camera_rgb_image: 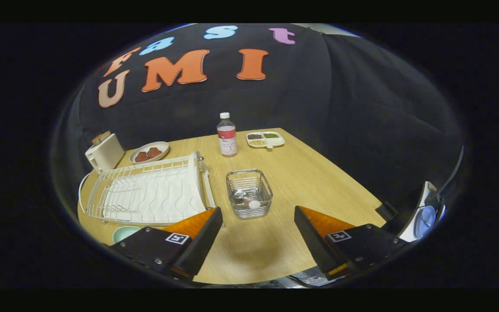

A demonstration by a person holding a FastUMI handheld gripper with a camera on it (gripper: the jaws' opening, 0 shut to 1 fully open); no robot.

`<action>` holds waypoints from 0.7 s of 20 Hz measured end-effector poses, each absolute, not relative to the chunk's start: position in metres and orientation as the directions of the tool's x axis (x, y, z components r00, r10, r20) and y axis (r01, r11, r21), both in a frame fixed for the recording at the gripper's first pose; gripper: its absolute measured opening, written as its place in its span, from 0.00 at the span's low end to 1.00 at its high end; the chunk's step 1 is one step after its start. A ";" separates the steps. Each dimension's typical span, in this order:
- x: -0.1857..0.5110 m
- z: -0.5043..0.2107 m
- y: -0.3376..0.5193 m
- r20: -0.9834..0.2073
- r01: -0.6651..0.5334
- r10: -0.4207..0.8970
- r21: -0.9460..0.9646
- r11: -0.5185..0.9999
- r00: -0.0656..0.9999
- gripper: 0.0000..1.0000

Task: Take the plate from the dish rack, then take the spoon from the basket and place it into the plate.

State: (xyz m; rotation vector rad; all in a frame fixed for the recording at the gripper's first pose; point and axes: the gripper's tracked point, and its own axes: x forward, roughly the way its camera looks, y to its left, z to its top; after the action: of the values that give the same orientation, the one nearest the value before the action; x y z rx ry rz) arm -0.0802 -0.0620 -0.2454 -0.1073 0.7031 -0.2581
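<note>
A white wire dish rack (150, 193) lies on the wooden table, left of my fingers, with no dish standing in its slots. A pale green plate (124, 233) rests on the table just in front of the rack, partly hidden by my left finger. Just ahead of the fingers stands a small metal wire basket (249, 182). Inside it lies a spoon (246, 199) with a pale handle end. My gripper (258, 211) is open, hovering over the table with nothing between its fingers.
Beyond the basket stand a clear bottle (227, 139) with a red label and a white divided tray (265, 139) of beans. A plate of reddish food (149, 152) and a white toaster (104, 152) sit behind the rack. The table's right edge (353, 182) runs diagonally.
</note>
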 end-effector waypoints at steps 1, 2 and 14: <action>-0.076 -0.246 -0.063 -0.625 0.188 -0.262 -0.184 0.965 0.735 0.99; -0.072 -0.246 -0.065 -0.624 0.180 -0.256 -0.184 0.966 0.739 0.99; -0.042 -0.268 -0.066 -0.663 0.112 -0.206 -0.182 0.977 0.719 0.29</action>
State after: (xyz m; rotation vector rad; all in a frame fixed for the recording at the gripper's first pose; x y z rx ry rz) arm -0.0422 -0.0664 -0.2683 -0.1327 0.7482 -0.1763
